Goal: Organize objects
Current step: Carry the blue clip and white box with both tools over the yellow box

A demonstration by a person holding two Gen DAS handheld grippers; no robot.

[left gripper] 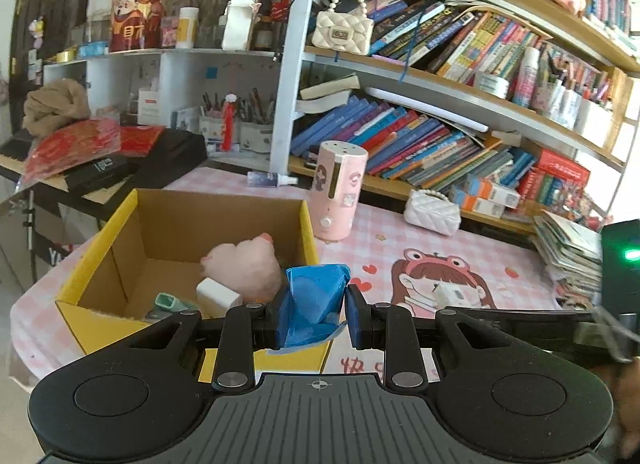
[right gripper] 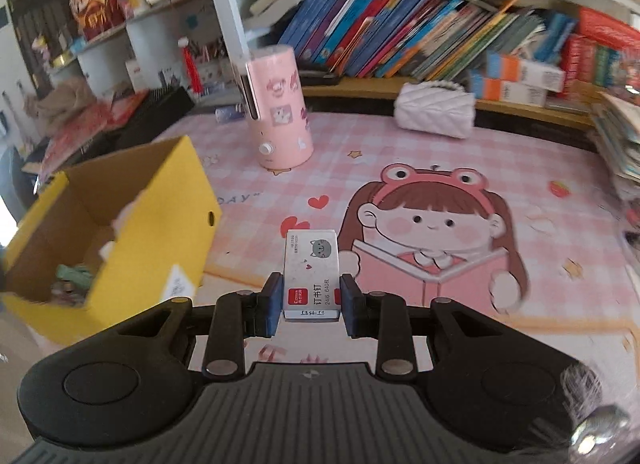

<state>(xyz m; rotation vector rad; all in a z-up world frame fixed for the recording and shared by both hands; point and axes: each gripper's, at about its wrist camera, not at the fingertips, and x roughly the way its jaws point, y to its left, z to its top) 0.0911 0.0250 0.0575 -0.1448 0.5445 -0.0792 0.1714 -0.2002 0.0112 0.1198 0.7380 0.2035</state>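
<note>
White staple box (right gripper: 311, 272) sits clamped between the right gripper's (right gripper: 307, 304) fingers (right gripper: 272, 304).

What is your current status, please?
Left gripper shut on blue packet. Right gripper shut on staple box. Yellow box unobstructed.

- A pink cup-shaped machine (right gripper: 280, 112) with stickers stands upright far back on the table
- The table mat (right gripper: 440, 168) is pink checks, with a cartoon girl (right gripper: 432, 232) in a frog hat reading a book
- A white quilted purse (right gripper: 436, 110) lies at the far edge, right of the pink machine
- Leaning books (right gripper: 400, 36) fill the shelf behind it
- A cream purse (left gripper: 342, 30) with a pearl handle sits on a higher shelf
- A small bottle (left gripper: 272, 179) lies on its side, far left
- A pile of papers (left gripper: 568, 252) sits at the right
</note>
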